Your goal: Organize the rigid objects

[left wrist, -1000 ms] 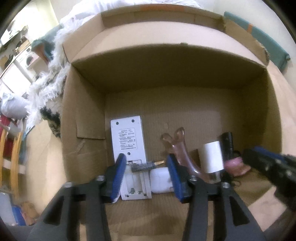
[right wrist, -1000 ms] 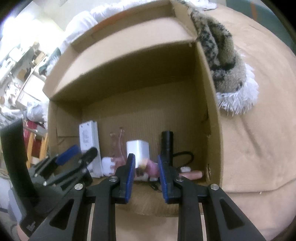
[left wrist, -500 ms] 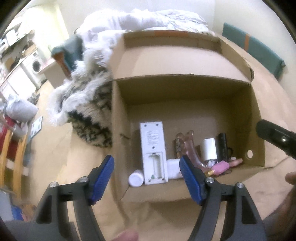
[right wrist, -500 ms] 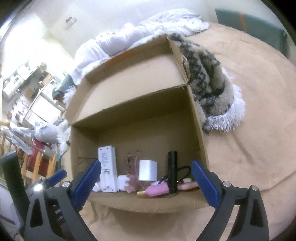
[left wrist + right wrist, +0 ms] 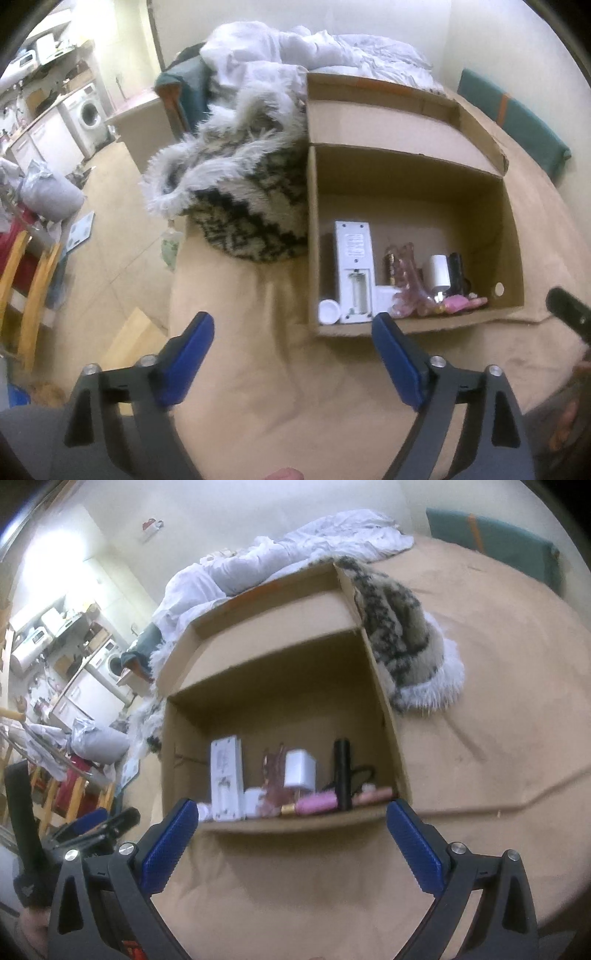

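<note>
Both grippers, left gripper [image 5: 291, 354] and right gripper [image 5: 291, 834], are now standing back from the cardboard box [image 5: 391, 716], jaws just opened and empty; the pink tube [image 5: 317, 800] and other objects are lying inside, so we are judging this placing finished.

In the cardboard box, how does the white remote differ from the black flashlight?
The white remote is flat, broad and rectangular; the black flashlight is a slim cylinder. The remote sits near the box's left wall, the flashlight toward the right. The remote's battery bay is open and empty in the left wrist view; the flashlight looks closed. Both lie lengthwise in the cardboard box, ends toward the near edge.
</note>
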The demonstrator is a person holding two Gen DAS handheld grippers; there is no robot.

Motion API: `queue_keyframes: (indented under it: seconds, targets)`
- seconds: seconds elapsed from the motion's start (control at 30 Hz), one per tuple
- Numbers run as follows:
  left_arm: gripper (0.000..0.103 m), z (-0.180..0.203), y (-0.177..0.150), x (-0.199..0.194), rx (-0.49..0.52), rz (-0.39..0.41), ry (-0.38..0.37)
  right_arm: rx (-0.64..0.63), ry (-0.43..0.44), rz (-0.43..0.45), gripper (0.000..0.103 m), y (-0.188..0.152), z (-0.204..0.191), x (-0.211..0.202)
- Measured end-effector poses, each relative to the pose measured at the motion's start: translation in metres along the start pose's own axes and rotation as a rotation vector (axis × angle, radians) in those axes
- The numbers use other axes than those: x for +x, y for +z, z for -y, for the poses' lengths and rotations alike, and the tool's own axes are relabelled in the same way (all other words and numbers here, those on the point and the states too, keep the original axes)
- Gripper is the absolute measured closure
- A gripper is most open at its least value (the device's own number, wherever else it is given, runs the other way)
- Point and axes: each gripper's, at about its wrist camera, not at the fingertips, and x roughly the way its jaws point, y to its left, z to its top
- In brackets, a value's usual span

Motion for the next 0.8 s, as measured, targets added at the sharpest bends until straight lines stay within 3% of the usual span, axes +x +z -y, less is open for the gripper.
queue_keyframes:
  seconds: [0.17,0.37,0.57,0.67,0.8]
  targets:
    - [0.010,-0.011,-0.014,-0.016,-0.050,0.065,-0.046,-0.046,-0.034,0.007,0.000,-0.022,-0.014,-0.004]
    - [0.008,-0.010,-0.027,-0.035,-0.043,0.179,-0.008,-0.126,-0.085,0.058,0.000,-0.038,-0.032,-0.008]
    - [0.007,-0.006,-0.029,-0.022,-0.028,0.139,0.014,-0.161,-0.140,0.110,0.000,-0.035,-0.038,-0.006]
    - [0.007,-0.004,-0.031,-0.017,-0.021,0.103,-0.020,-0.150,-0.152,0.109,0.000,-0.032,-0.035,-0.003]
    - [0.007,-0.005,-0.030,-0.022,-0.025,0.141,0.000,-0.129,-0.139,0.085,0.000,-0.032,-0.029,0.001]
